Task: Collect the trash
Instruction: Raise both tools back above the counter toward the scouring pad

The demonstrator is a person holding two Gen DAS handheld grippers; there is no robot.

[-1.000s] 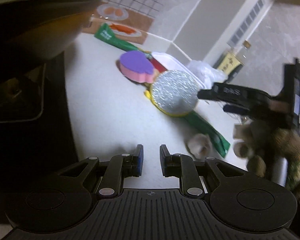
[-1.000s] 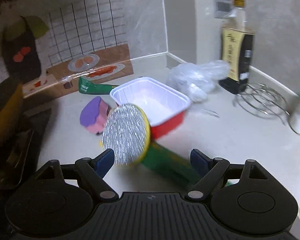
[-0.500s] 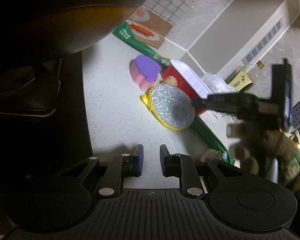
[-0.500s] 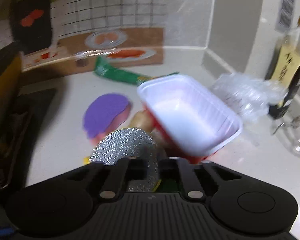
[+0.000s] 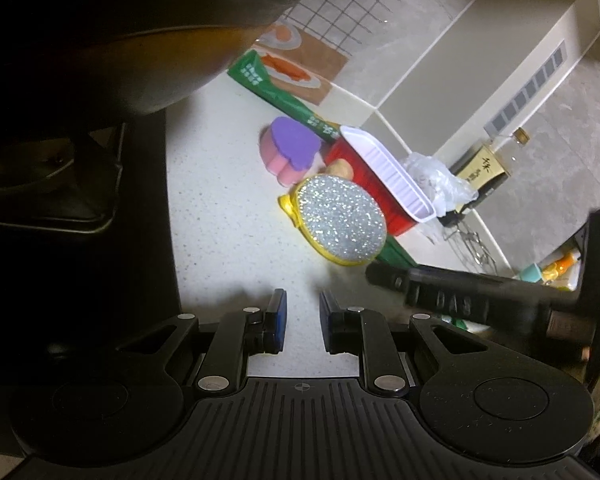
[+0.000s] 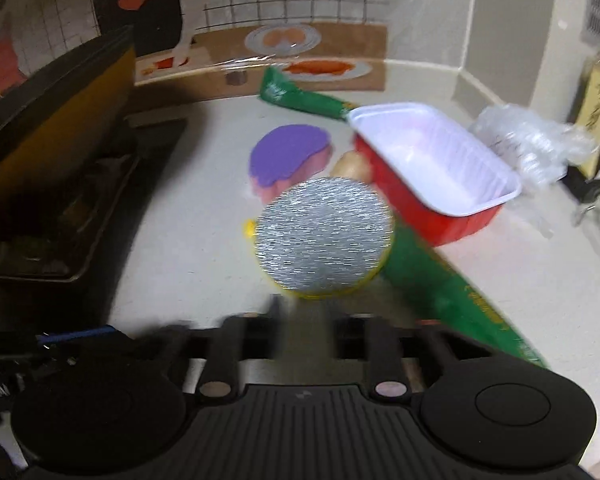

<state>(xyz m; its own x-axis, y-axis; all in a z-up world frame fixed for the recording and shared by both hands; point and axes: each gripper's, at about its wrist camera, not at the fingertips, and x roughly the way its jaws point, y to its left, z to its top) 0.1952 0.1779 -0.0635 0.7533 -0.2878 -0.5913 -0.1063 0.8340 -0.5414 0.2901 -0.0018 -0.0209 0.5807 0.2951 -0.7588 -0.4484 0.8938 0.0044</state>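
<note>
On the pale speckled counter several trash pieces are seen lying uncollected: a long green wrapper, a crumpled clear plastic bag and an empty red tray with white inside. The left gripper is kept narrow and empty. The right gripper has just been opening, but it is blurred and nothing is seen held. Most collecting is judged as left.

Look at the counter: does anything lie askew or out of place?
Yes. The red tray sits tilted, propped on a long green wrapper that runs under it. Crumpled plastic lies loose beside the tray.
</note>
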